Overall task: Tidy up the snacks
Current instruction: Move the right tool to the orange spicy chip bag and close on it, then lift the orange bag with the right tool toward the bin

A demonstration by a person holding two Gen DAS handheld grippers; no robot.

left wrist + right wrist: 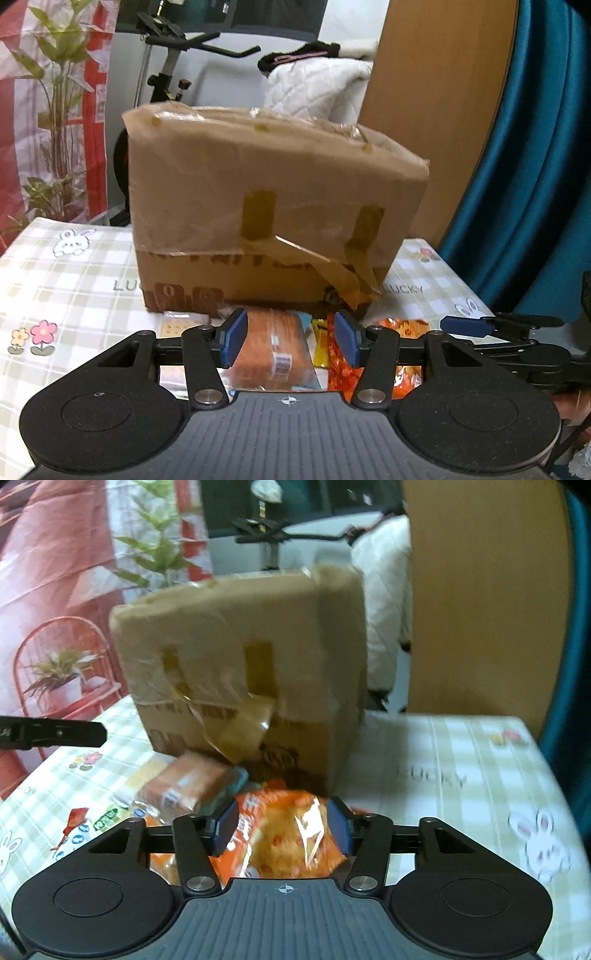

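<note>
**tapefan:** Between the fingers of the left gripper (290, 342) sits a brown bread-like pack (273, 350) with a little barcode sticker. The blue pads (236, 341) are spread apart with a gap on both sides of it, so nothing is pinched there. Just to the right of the right pad there's a yellow wrapper (319, 345), then an orange snack bag (400, 356). A cracker pack (177, 328) lies left of the left pad.

**lucky_bun:** And the other one?

**tapefan:** The right gripper (282, 827) has that orange snack bag (280, 834) filling the space between its 2 pads, both look pressed into the crinkly plastic, so it's clamped on the bag. It's blurry though. The brown pack (188, 782) is ahead and to the left of it, and a fingertip of the left gripper (64, 733) pokes in from the far left edge.

**lucky_bun:** What's the big thing?

**tapefan:** A taped-up cardboard box (273, 206) straight ahead of both grippers, standing on the checked tablecloth (74, 280) with bunnies and "LUCKY" on it. Loose tape curls off its front. All the snacks are piled right at the foot of the box, near side.
</note>
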